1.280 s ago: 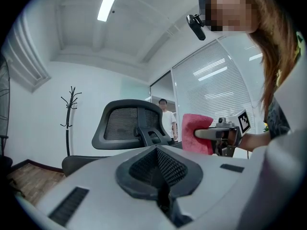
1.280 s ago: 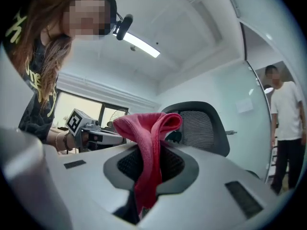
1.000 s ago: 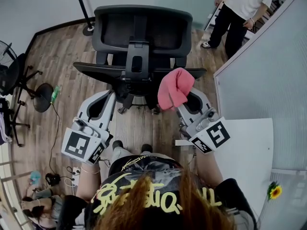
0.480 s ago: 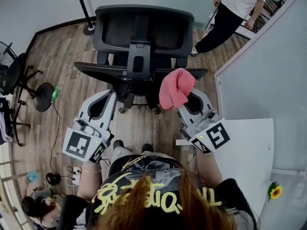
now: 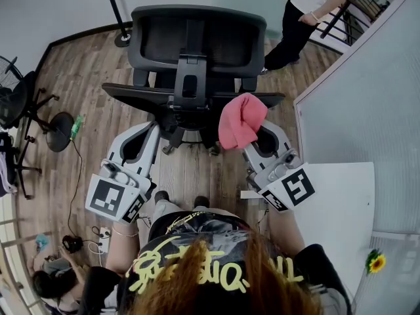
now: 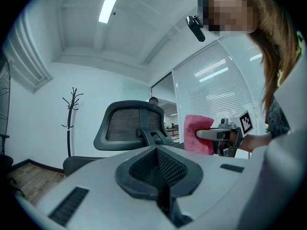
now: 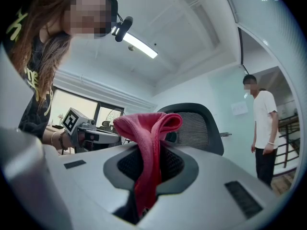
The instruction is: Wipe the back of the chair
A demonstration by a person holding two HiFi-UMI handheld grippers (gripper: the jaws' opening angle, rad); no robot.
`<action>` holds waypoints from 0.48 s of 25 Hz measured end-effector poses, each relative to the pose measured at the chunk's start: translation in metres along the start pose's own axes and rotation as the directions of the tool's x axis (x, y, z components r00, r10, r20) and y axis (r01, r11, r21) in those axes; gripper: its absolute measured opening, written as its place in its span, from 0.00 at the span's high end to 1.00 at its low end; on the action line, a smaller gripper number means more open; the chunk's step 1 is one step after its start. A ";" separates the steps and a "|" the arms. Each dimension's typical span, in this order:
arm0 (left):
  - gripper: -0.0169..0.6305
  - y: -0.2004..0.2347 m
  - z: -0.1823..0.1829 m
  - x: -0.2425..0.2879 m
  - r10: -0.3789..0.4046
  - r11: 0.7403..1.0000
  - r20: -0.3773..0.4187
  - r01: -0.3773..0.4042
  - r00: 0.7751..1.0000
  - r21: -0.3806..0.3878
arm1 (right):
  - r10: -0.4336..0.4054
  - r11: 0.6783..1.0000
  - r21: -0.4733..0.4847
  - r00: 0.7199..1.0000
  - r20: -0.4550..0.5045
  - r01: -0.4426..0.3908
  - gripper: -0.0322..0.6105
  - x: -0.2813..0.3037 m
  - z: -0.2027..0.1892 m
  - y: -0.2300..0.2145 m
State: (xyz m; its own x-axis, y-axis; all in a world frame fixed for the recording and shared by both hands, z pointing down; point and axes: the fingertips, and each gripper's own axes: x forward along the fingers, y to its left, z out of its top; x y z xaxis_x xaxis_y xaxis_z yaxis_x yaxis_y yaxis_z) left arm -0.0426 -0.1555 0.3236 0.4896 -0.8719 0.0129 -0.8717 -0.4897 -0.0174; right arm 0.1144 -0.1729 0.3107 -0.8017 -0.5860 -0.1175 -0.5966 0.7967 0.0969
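Pink cloth [image 5: 241, 120] in right hand-held gripper [image 7: 145, 178]

Head view looks steeply down. Both gripper views look upward from low; all share the black mesh office chair [image 5: 157, 44]

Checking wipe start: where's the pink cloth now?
Head view, right side: pink cloth clamped in the right gripper, close behind the black office chair, lower right.

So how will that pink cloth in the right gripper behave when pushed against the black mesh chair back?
Probably floppy: the pink cloth folds over and droops above the right gripper, which is shut on it. It looks light and soft, so it should flatten against the black mesh chair back. The loose top may bunch.
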 end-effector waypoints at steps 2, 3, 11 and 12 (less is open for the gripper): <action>0.98 -0.001 0.001 0.000 0.001 1.000 0.002 -0.001 1.000 0.000 | 0.001 1.000 0.001 1.000 0.000 -0.001 0.86 -0.001 0.001 0.000; 0.98 -0.001 0.001 0.000 0.001 1.000 0.002 -0.001 1.000 0.001 | 0.002 1.000 0.000 1.000 0.000 -0.002 0.86 -0.001 0.001 0.000; 0.98 -0.002 0.002 0.001 0.001 1.000 0.003 -0.001 1.000 0.002 | 0.007 1.000 -0.001 1.000 0.001 -0.007 0.86 -0.001 0.002 0.001; 0.98 -0.002 0.002 0.001 0.000 1.000 0.003 0.000 1.000 0.002 | 0.007 1.000 -0.001 1.000 0.001 -0.007 0.86 -0.001 0.002 0.001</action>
State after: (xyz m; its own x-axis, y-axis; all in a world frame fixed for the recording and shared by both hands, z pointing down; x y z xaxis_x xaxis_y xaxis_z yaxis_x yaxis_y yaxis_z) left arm -0.0402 -0.1553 0.3217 0.4896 -0.8719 0.0099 -0.8717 -0.4897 -0.0197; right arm 0.1145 -0.1708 0.3090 -0.8056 -0.5805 -0.1182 -0.5913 0.8004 0.0990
